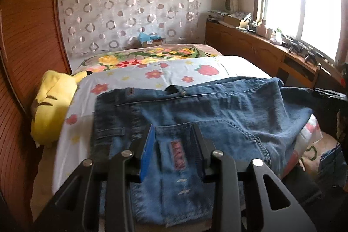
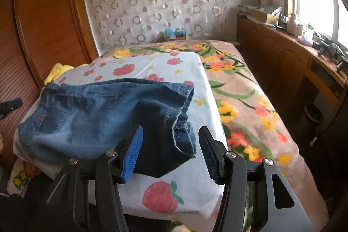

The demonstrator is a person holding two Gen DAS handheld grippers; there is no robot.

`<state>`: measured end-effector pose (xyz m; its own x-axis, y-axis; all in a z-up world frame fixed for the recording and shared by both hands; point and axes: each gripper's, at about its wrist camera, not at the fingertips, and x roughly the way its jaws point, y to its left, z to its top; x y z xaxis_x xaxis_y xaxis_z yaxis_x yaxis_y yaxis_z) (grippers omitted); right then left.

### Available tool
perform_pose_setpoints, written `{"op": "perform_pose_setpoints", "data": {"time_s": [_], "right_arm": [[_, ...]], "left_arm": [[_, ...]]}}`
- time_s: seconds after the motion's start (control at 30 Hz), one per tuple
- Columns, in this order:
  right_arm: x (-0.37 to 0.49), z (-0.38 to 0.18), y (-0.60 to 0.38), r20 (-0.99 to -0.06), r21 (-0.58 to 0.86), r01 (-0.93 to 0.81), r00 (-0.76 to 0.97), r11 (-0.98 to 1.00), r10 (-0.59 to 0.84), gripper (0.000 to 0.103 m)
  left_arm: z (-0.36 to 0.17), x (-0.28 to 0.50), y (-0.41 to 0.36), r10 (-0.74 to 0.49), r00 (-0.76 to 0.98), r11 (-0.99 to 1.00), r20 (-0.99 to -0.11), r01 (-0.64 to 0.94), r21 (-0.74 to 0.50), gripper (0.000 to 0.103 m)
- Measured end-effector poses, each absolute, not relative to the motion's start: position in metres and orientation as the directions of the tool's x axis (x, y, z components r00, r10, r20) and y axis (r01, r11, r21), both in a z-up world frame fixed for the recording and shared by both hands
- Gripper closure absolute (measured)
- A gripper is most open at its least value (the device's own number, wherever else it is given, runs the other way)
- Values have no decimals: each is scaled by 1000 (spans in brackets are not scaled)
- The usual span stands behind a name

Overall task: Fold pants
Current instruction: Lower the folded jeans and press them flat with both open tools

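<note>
Lying on strawberry sheet (image 2: 165, 62) — jeans (image 2: 97, 110), wardrobe (image 2: 45, 14) beside.

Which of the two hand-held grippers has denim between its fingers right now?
The left hand-held gripper: its open fingers straddle the jeans at the red-tagged pocket. The right hand-held gripper is open at the dark folded corner near the bed's edge.

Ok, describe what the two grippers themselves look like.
Both match: the left gripper and right gripper have matte black linkage arms with triangular cut-outs, round silver pivot bolts, and two flat fingers faced with ribbed blue pads. No cables, markings or sleeves show.
</note>
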<state>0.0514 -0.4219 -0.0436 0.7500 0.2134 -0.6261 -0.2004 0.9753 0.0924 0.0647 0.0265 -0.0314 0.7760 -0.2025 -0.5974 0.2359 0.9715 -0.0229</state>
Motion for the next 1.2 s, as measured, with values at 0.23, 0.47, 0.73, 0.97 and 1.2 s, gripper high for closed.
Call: {"op": "perform_pose_setpoints", "data": {"time_s": [0.23,0.47,0.73,0.97,1.2], "right_arm": [[51,-53,-420,-640,98,-199,738,975,215,49],[52,-61,-417,-654,91,-199,727,976,210,49],[53,-69,-414,-667,92,-195,716,976,206,49],[53,-70,-415,-669,94,-192,715,977,205,49],[52,-71,-414,-669,95,-195,714,976,208,49]], "left_arm": [[-53,81,-4,-253,727,958,-638,279,-63,70],[-82,98,-8,-258,650,962,-715,240,-129,70],[-92,91,-11,-236,660,970,-713,201,-135,69],[-96,82,-27,-106,705,994,-702,81,-69,68],[-100,68,-27,-90,708,989,-700,-20,-148,68]]}}
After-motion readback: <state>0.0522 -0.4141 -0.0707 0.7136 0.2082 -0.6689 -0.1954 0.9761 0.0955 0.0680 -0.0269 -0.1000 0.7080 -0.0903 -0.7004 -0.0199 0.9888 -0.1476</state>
